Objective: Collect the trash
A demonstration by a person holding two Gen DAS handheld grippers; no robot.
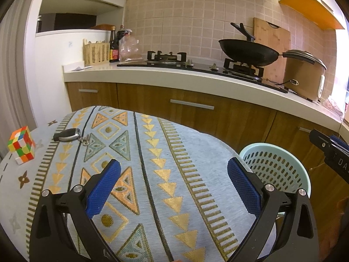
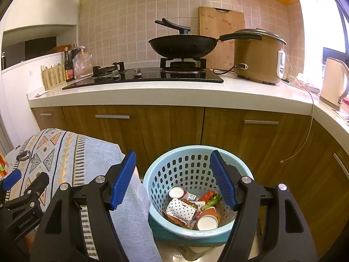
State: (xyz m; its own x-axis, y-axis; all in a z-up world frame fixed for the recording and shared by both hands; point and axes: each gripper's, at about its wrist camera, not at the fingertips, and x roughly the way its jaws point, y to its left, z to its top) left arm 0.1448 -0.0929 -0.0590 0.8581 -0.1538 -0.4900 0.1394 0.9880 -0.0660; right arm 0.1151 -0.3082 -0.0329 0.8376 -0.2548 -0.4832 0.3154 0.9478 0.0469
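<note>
A light blue perforated waste basket (image 2: pixel 187 166) stands on the floor beside a cloth-covered table (image 1: pixel 152 152). It holds paper cups (image 2: pixel 207 221), wrappers and a spotted carton (image 2: pixel 181 209). My right gripper (image 2: pixel 173 179) is open and empty above the basket. My left gripper (image 1: pixel 174 181) is open and empty over the patterned tablecloth. The basket also shows in the left wrist view (image 1: pixel 274 166) at the right. The left gripper shows at the lower left of the right wrist view (image 2: pixel 13 181).
A car key (image 1: pixel 67 135) and a colour cube (image 1: pixel 21 145) lie on the table's left side. Behind is a wooden cabinet with a white counter (image 2: pixel 174 96), a gas hob with a black wok (image 2: pixel 183 45), a rice cooker (image 2: pixel 259 54) and a kettle (image 2: pixel 333 80).
</note>
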